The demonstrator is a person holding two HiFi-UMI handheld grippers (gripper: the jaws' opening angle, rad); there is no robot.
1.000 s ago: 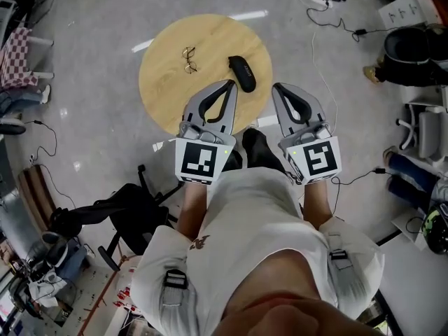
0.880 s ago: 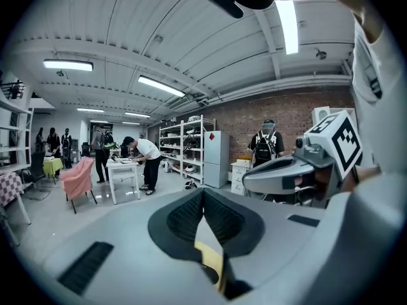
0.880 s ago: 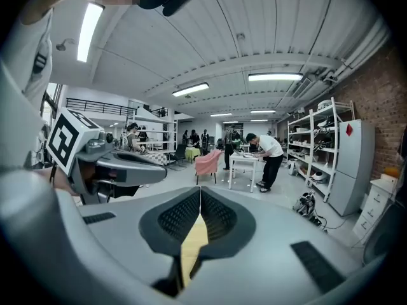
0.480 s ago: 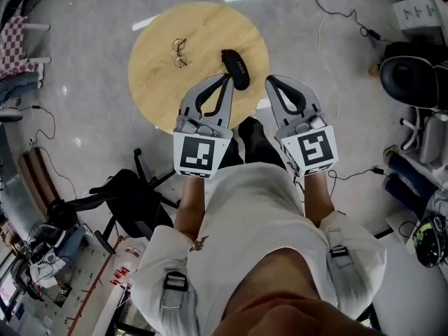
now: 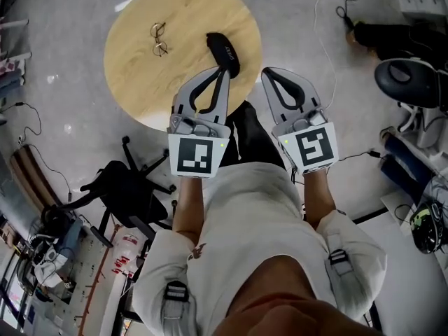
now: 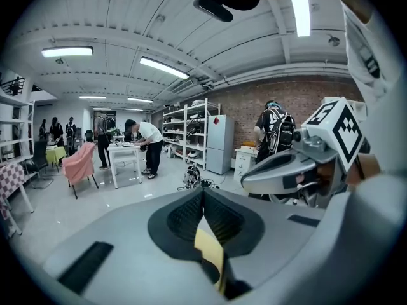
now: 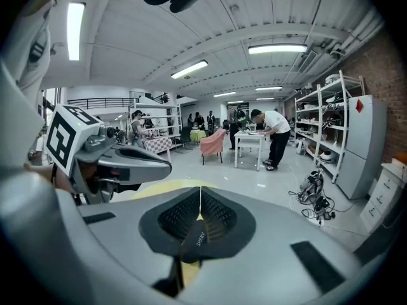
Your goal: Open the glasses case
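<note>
Both grippers are held out side by side above the near edge of the round wooden surface point(image 5: 140, 82). The left gripper point(image 5: 225, 71) is seen with its fingers brought together at the tips, and nothing is caught between them. The right gripper point(image 5: 269, 73) is shown the same way, fingers closed and empty. The glasses case point(image 5: 222, 53), black and shut, is laid on the right half of the surface, just beyond the left gripper's tips in the head view. In the right gripper view it is caught through the loop behind the closed fingers, with the pale wood under it. A pair of glasses point(image 5: 159, 38) is laid on the surface to the left of the case, clearly apart from it. A black chair point(image 5: 126, 191) is parked on the floor point(image 5: 70, 103) at the person's left.
</note>
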